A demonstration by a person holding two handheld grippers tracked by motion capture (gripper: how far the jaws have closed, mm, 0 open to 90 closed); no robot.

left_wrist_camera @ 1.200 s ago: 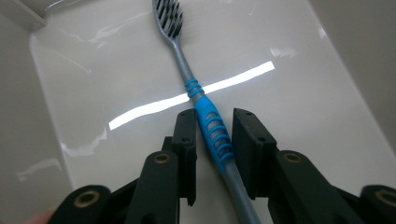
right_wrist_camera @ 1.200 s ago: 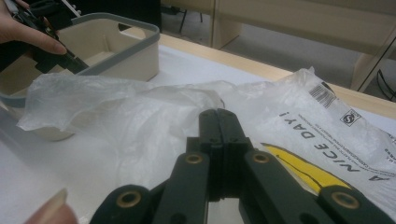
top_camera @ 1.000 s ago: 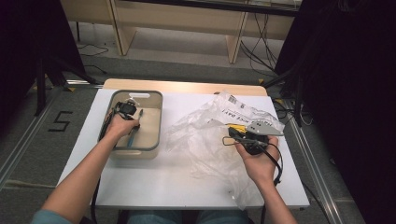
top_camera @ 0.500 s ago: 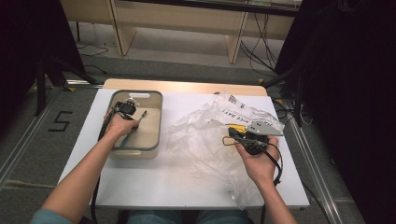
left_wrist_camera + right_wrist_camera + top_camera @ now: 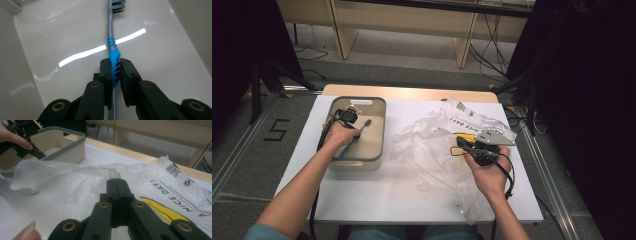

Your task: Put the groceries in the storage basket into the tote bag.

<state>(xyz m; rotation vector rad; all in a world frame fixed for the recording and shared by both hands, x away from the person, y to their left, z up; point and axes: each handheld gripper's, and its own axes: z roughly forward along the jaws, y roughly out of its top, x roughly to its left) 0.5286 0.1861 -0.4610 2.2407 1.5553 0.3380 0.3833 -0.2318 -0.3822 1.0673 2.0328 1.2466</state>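
Observation:
A grey and blue toothbrush lies slanted inside a beige bin with a grey rim at the table's left. My left gripper reaches into that bin. Up close, my left gripper is shut on the blue ribbed grip of the toothbrush. The dark bristle head points away over the glossy bin floor. At the right, my right gripper rests over a crumpled clear plastic bag. Its jaws are shut, and I see nothing between them.
The plastic bag has black lettering, a barcode and a yellow mark, and spreads over the white table's right half. The bin stands past its left edge, with the other hand and gripper in it. Shelving legs and cables lie beyond the table.

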